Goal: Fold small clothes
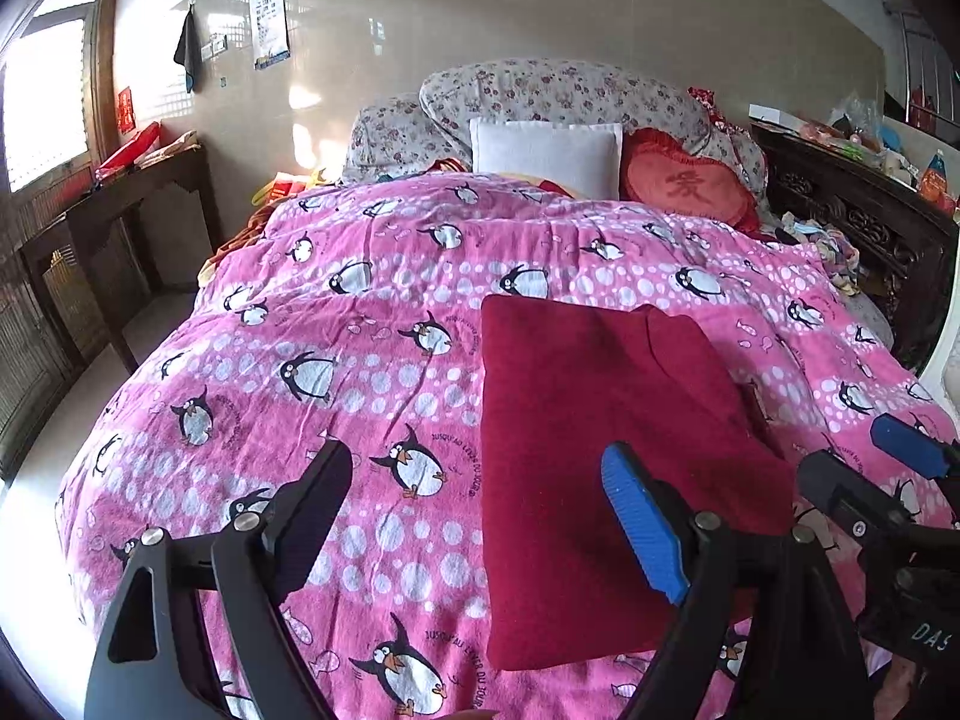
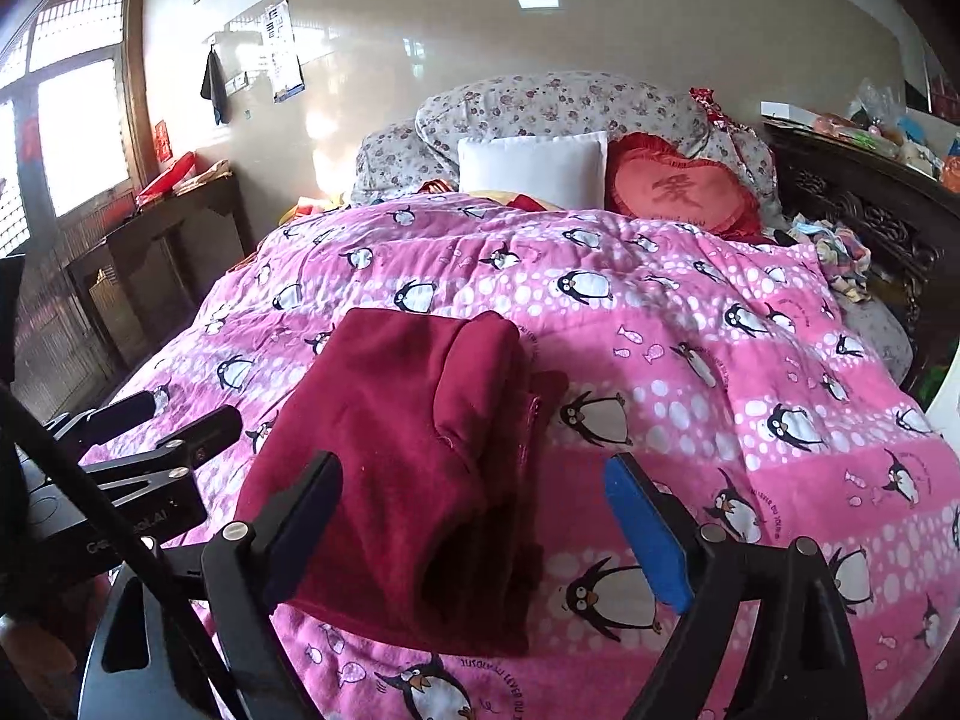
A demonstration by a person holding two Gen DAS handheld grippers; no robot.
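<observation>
Left wrist view, left tool (image 1: pixel 486 510) spread (empty), right tool (image 2: pixel 474 516) spread above folded garment (image 2: pixel 408 456)

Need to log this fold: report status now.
Left gripper open, empty. Right gripper open, empty. Dark red fleece garment folded, flat on pink penguin-print blanket. Nothing in the way.

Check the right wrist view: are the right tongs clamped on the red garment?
No. The right tongs stand wide open above the folded red garment, which lies free on the pink penguin blanket.
</observation>
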